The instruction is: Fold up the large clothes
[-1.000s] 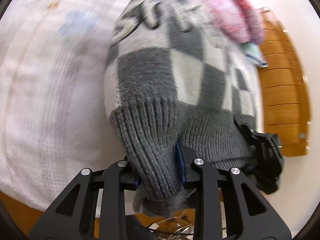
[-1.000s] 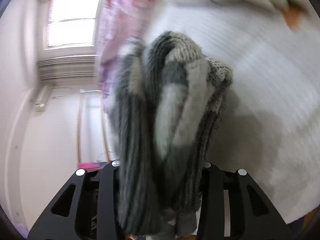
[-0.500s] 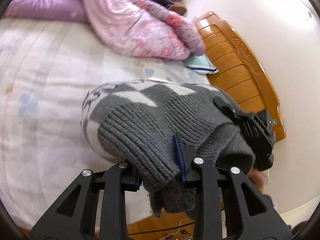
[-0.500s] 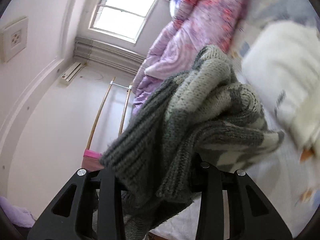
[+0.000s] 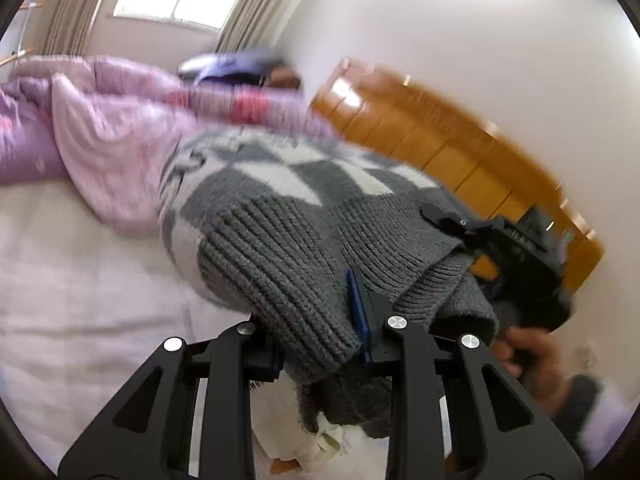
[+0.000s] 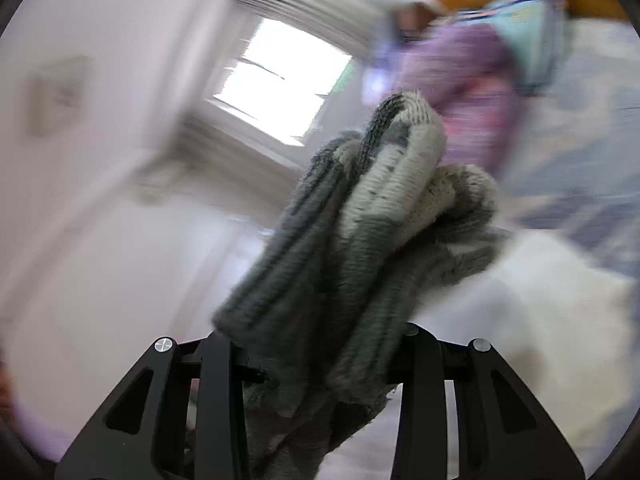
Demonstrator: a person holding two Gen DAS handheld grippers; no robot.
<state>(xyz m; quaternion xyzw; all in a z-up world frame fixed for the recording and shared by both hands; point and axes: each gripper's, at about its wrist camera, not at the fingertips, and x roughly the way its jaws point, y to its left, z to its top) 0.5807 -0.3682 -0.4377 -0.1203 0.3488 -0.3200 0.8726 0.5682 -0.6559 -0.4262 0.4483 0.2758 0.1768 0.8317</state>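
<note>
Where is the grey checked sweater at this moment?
The grey checked sweater hangs centred in both wrist views, clamped in the left tongs and right tongs, above the white bed beside the pink quilt.

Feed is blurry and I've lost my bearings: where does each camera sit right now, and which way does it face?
Left wrist: on the left gripper, facing across the bed toward the wooden headboard and window; the right gripper and the hand holding it show at right.
Right wrist: on the right gripper, tilted up toward the wall and window; only its own fingers show.
Shared: the grey checked sweater, clamped in both, plus the pink quilt.
</note>
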